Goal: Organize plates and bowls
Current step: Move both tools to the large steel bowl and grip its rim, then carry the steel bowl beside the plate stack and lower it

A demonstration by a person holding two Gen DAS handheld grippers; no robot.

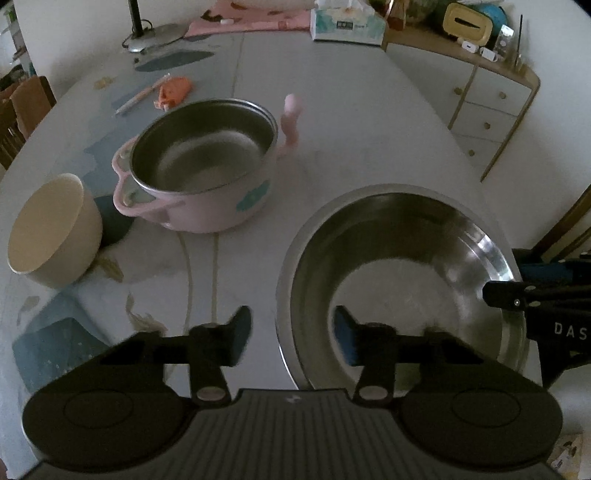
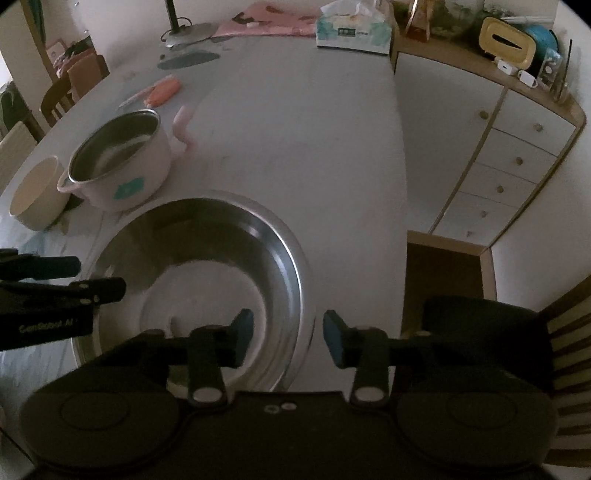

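In the left wrist view, the left tool [image 1: 291,334] stands partly open over the near left rim of the wide steel basin [image 1: 402,284]: one finger is outside the rim above the bare counter [image 1: 351,122], the other inside the basin, and the rim passes through the gap with neither pad pressing on it, so the tool holds nothing. The right tool [image 1: 517,295] shows at the basin's right rim. The basin sits near the counter's front edge and is empty. Behind it to the left stands a pink pot [image 1: 199,170] with a steel lining and side handles, also empty, and just left of the pot, toward the counter's left edge, a cream bowl [image 1: 55,229] lies tipped on its side with its mouth facing outward; whether it holds anything cannot be told. A tissue box [image 1: 347,24] rests at the far edge. In the right wrist view, the right tool [image 2: 288,336] is likewise partly open astride the basin's [image 2: 207,266] right rim, one finger inside and one outside over the counter, pads clear of the metal and gripping nothing. The left tool [image 2: 92,280] reaches in at the opposite rim. The pot [image 2: 122,162] and bowl [image 2: 37,192] stand beyond the basin toward the far left.
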